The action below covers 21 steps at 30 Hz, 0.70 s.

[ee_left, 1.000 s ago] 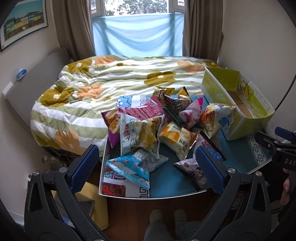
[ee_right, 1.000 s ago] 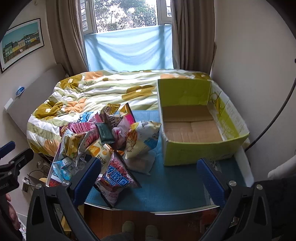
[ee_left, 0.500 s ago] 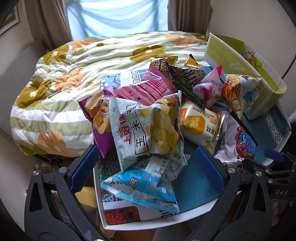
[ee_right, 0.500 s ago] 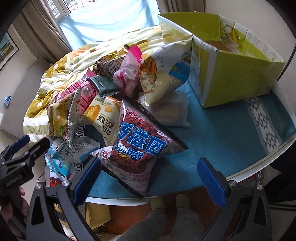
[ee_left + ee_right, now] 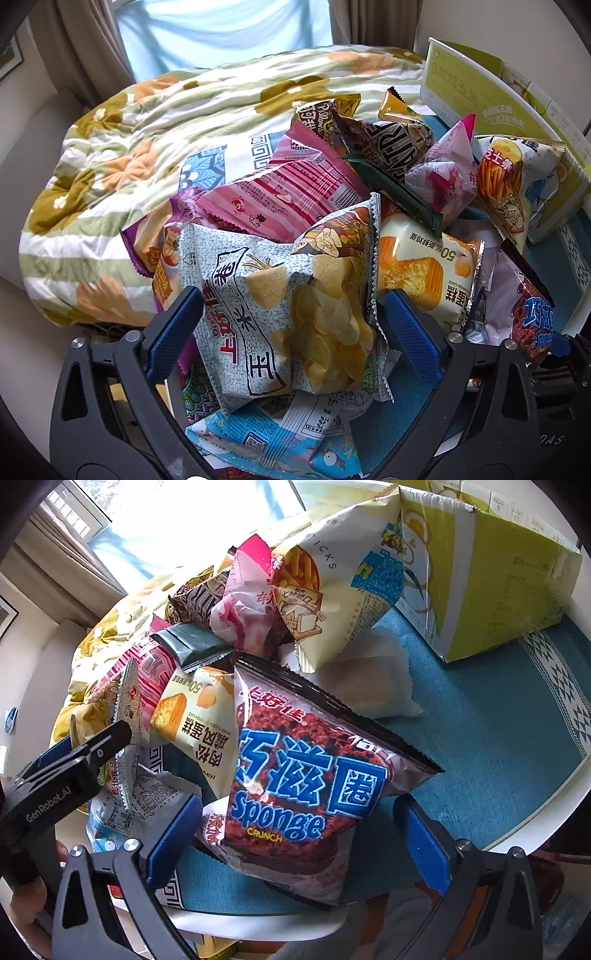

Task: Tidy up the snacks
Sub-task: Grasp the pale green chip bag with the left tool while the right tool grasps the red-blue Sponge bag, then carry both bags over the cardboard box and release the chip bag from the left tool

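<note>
Left gripper point(image 5: 293, 325): jaws closing, 2 blue pads either side of the grey-white potato chip bag point(image 5: 284, 314). The pads look to be at the bag's edges; firm pressure cannot be confirmed, so the bag is read as between the jaws, not yet clamped. It lies straight ahead of this gripper and just below it, propped on the pile, its long axis running away from the tool and tilted up toward the pink striped bag point(image 5: 291, 192) behind it. Jaw line crosses the short width, the right way to take it.

Beyond, to the right of the tool: yellow cake packet point(image 5: 424, 273), then the green cardboard box point(image 5: 476, 107) at the far right, well apart from the chip bag.

Right gripper point(image 5: 299, 838): jaws spread wide, no pad touching anything. The Sponge Crunch bag point(image 5: 306, 786) lies directly ahead between the pads, flat on the blue tablecloth point(image 5: 498, 731), long axis pointing away from the tool. The box sits ahead and to the right of it, nearer to this hand than to the left.

Judgement: each hand has 1 bag lined up; the right has the shorter carry to the box.
</note>
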Each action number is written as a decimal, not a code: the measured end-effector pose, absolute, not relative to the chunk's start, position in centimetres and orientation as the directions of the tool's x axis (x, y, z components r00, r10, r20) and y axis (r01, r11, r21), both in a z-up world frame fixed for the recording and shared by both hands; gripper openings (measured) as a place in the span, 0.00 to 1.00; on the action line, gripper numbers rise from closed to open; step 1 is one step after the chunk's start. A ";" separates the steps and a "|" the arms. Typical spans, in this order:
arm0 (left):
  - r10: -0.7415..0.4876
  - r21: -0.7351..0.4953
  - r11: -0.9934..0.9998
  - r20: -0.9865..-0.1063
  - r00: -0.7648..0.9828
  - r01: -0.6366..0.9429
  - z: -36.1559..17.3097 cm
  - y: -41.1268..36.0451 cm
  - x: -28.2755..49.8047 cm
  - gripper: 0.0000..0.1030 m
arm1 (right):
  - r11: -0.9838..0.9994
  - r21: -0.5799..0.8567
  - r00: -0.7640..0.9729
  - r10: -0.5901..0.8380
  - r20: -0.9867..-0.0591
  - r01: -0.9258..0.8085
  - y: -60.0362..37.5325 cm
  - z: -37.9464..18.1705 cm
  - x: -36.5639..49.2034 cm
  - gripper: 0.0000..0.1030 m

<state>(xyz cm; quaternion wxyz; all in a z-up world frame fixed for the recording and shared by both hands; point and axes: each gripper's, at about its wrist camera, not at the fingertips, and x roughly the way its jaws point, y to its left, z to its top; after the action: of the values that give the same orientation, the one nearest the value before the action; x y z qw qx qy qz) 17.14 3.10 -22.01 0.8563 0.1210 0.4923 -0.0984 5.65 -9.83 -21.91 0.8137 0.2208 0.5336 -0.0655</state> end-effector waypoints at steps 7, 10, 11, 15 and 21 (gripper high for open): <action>-0.063 0.082 0.956 -0.880 0.471 0.281 -22.1 3.7 17.1 0.76 | 0.883 0.307 0.417 0.143 -0.897 0.356 -10.0 -22.6 5.8 0.88; -0.065 0.080 0.956 -0.881 0.470 0.282 -22.0 3.8 16.9 0.73 | 0.878 0.315 0.417 0.151 -0.896 0.361 -10.2 -22.7 5.7 0.78; -0.067 0.078 0.956 -0.880 0.470 0.282 -21.9 3.8 16.8 0.72 | 0.875 0.319 0.417 0.153 -0.896 0.363 -10.3 -22.7 5.7 0.72; -0.074 0.071 0.957 -0.878 0.474 0.282 -21.6 4.0 16.4 0.68 | 0.866 0.339 0.425 0.167 -0.890 0.369 -10.5 -22.6 5.4 0.58; -0.089 0.066 0.955 -0.866 0.492 0.288 -20.4 3.7 15.7 0.66 | 0.873 0.328 0.438 0.151 -0.886 0.361 -10.6 -21.6 4.6 0.53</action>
<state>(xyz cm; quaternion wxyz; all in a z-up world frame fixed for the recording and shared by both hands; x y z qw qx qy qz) 15.68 3.74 -20.42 0.8579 0.1013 0.4917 -0.1099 4.61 -10.55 -21.61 0.8123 0.2436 0.5260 -0.0647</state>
